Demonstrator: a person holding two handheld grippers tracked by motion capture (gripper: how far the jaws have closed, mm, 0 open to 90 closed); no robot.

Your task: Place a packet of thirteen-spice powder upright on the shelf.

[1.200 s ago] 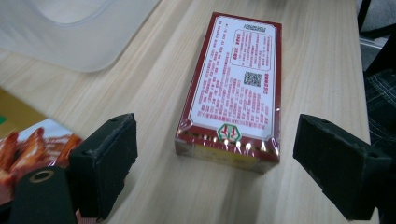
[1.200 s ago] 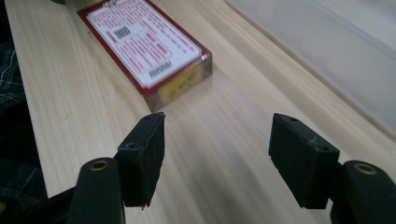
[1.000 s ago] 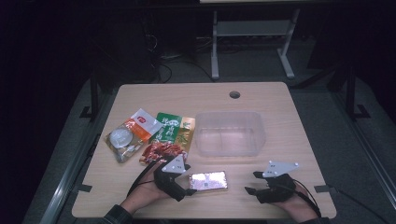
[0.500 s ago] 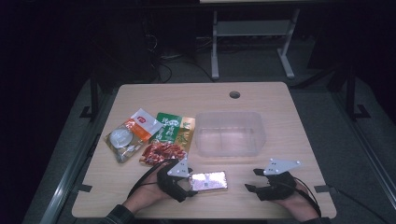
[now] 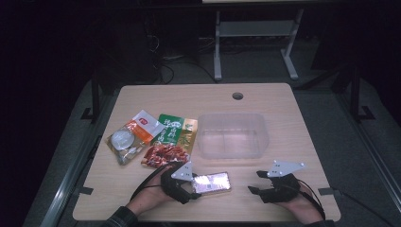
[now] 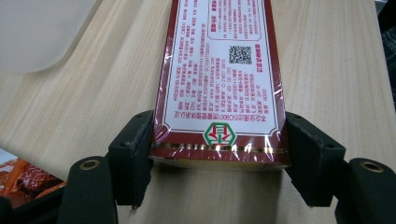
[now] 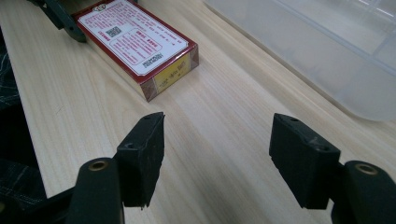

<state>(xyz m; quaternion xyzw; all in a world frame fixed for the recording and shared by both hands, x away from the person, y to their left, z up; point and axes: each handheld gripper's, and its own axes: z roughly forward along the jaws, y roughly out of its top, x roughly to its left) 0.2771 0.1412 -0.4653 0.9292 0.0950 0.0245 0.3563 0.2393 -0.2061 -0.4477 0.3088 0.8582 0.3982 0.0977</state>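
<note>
Since the earlier frames, little has shifted: our left gripper [image 5: 182, 182] sits at the same near-edge spot with the red carton [image 5: 213, 182] in front of it, and the right gripper [image 5: 276, 188] has barely moved. Fig. legend, step in hand: grasp of the carton before transfer, prob. to the clear bin [image 5: 232, 135].

Left gripper view: jaws bracket the carton's [image 6: 219, 84] short end, one pad per long side, touching or nearly so; carton lies flat on the worktop [image 6: 327, 70], printed face up.

Right gripper view: jaws stand wide apart, holding nothing, over bare worktop w/ the carton [image 7: 137, 44] ahead and the bin [image 7: 327, 51] to one side.

To do this well, we judge: close squarely on the long sides, keep the pads low and level so the film-wrapped faces don't slip, lift w/o tilting. Snack packets [image 5: 153, 137] lie near the left hand; we steer clear of them.
</note>
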